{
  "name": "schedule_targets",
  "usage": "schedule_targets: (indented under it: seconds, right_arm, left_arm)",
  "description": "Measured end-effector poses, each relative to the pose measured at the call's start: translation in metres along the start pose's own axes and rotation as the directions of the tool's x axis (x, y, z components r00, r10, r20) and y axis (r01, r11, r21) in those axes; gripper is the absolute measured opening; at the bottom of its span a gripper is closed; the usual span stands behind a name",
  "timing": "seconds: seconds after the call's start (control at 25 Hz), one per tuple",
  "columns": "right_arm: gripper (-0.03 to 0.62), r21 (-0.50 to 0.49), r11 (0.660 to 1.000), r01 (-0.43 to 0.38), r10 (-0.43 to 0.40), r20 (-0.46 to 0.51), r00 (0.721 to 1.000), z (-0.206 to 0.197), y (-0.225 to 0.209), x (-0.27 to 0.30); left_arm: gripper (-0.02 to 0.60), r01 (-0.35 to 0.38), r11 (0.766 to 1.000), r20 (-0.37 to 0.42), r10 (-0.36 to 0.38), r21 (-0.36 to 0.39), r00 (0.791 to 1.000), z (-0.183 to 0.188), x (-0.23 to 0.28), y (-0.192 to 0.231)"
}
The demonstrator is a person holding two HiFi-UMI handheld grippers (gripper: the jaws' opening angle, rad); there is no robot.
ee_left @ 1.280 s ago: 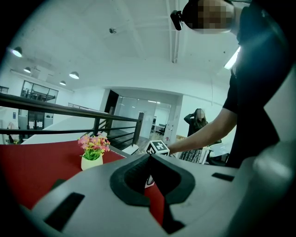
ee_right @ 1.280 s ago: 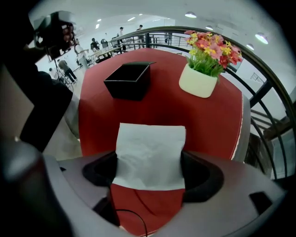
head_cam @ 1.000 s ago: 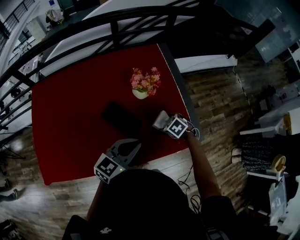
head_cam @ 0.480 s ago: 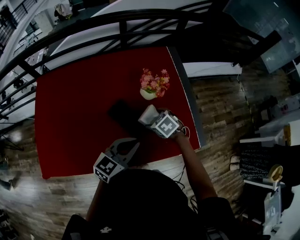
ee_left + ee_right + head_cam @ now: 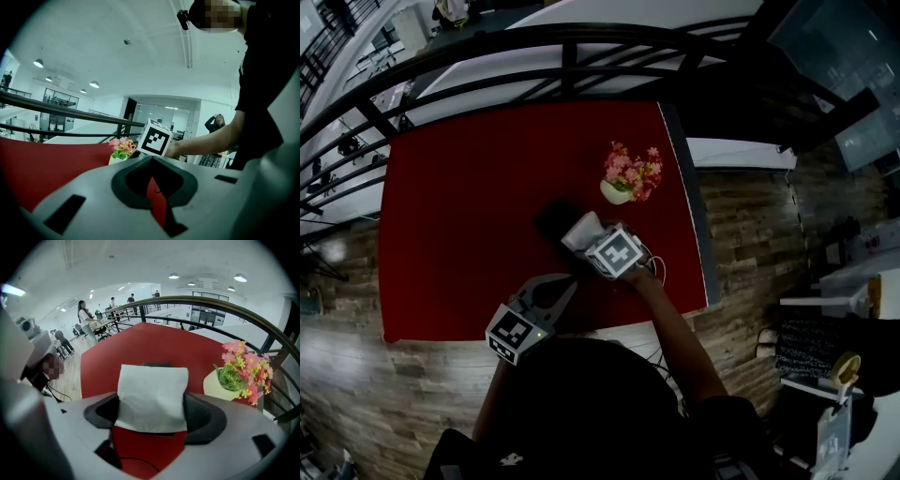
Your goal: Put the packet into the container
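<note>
A: What is held in the right gripper (image 5: 577, 234) now?

B: The white packet (image 5: 152, 392) is clamped between its two jaws, upright, with its upper part standing clear above them. In the head view the packet (image 5: 581, 227) is seen at the right edge of the dark container (image 5: 551, 217), partly over it; whether it touches cannot be told.

A: What has changed against the earlier frames?

B: A second ago the right gripper was held near the right edge of the red table (image 5: 459, 206), well apart from the container. It has since been carried leftward, and the gap has been closed. The grip on the packet has been kept throughout.

A: And the left gripper (image 5: 566, 286)?

B: It has been left where it was, over the near edge of the table. Its jaws are brought together at the tips, and nothing is held between them; only a slit of red table is seen through them in the left gripper view.

A: Is anything else seen on the table?

B: A flower pot (image 5: 628, 180) with pink flowers is stood just beyond the right gripper, apart from the container. In the right gripper view the container (image 5: 157, 364) is mostly hidden behind the packet.
</note>
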State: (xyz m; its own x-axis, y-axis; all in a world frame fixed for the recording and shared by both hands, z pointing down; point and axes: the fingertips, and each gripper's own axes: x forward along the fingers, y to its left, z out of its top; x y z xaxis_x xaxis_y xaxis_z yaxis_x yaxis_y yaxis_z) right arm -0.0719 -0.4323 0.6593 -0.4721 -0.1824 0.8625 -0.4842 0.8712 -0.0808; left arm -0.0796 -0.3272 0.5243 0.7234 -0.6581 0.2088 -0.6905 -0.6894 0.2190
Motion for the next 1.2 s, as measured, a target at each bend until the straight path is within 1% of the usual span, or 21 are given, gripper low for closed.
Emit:
schedule_targets:
  seconds: [0.16,0.28,0.44,0.56,0.68,0.84,0.92,1.2]
  right_arm:
    - [0.434,-0.013,1.000,-0.006,0.006,-0.038,0.999,-0.003,0.012,0.012]
    - [0.434,-0.001,1.000,-0.013,0.013,-0.062,0.998,-0.007,0.019,0.020]
    - [0.434,0.021,1.000,0.007,-0.005,-0.083,0.997,-0.014,0.015,0.028]
    - [0.434,0.007,0.999,0.032,-0.031,-0.096,0.995,-0.011,0.010,0.027]
    - [0.434,0.008,1.000,0.028,-0.027,-0.122,0.992,-0.018,0.012,0.035]
    - [0.434,-0.005,0.999,0.052,-0.052,-0.153,0.987,-0.026,0.010,0.042]
    - [0.434,-0.005,0.999,0.050,-0.051,-0.173,0.984,-0.030,0.010,0.046]
    - [0.436,-0.006,0.999,0.041,-0.042,-0.177,0.983,-0.036,0.011,0.054]
  left_arm:
    - [0.011,-0.031,0.999,0.008,0.031,-0.012,0.999,0.000,-0.009,0.009]
    - [0.011,-0.041,0.999,0.009,0.041,-0.008,0.999,0.000,-0.013,0.013]
    - [0.011,-0.049,0.999,0.012,0.049,-0.012,0.999,0.000,-0.015,0.013]
    - [0.011,-0.051,0.999,0.009,0.051,-0.014,0.999,-0.002,-0.015,0.014]
    - [0.011,-0.054,0.998,0.008,0.055,-0.015,0.998,-0.002,-0.017,0.015]
    - [0.011,-0.059,0.998,0.003,0.060,-0.017,0.998,-0.003,-0.018,0.016]
    - [0.011,-0.065,0.998,0.002,0.065,-0.018,0.998,-0.004,-0.019,0.018]
    - [0.011,-0.075,0.997,-0.002,0.075,-0.014,0.997,-0.004,-0.018,0.020]
